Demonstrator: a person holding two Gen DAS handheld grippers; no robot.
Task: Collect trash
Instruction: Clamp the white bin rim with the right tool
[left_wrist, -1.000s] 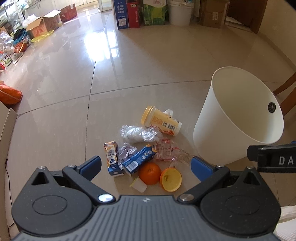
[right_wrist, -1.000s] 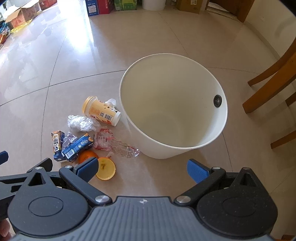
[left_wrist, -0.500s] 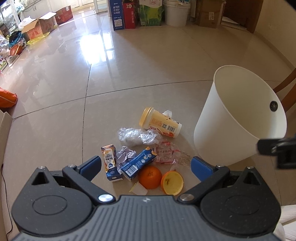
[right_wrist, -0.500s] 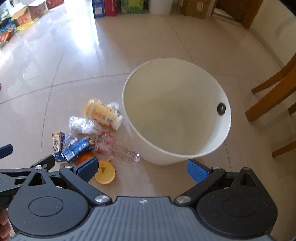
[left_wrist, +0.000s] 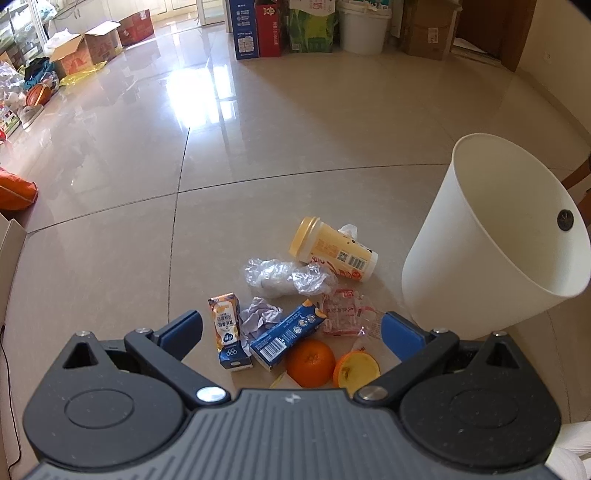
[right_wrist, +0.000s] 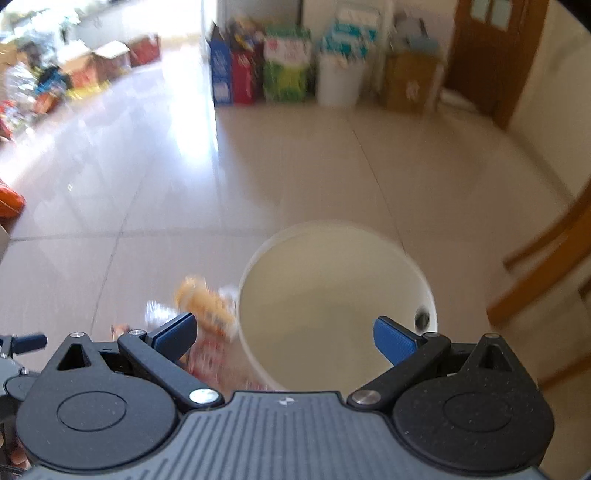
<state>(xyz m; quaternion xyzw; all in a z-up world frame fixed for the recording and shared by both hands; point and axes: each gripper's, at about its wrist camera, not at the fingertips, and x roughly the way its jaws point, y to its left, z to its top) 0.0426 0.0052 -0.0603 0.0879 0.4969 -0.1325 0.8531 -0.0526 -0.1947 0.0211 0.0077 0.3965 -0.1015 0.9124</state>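
- My left tongs (left_wrist: 291, 326) are wide apart and hold nothing.
- My right tongs (right_wrist: 282, 338) are apart and empty too.
- The trash lies on the floor (left_wrist: 295, 147): an orange (left_wrist: 311, 362), a blue carton (left_wrist: 286, 339), a yellow cup (left_wrist: 332, 253).
- The white bin (left_wrist: 491, 240) stands just beside it.
- I have not picked yet; next I think I go down for the orange.

litter pile (left_wrist: 295, 310) lies on floor (left_wrist: 295, 147), bin (left_wrist: 491, 236) to its right.

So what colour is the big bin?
White bin, plain with no pattern; clearest in the left wrist view.
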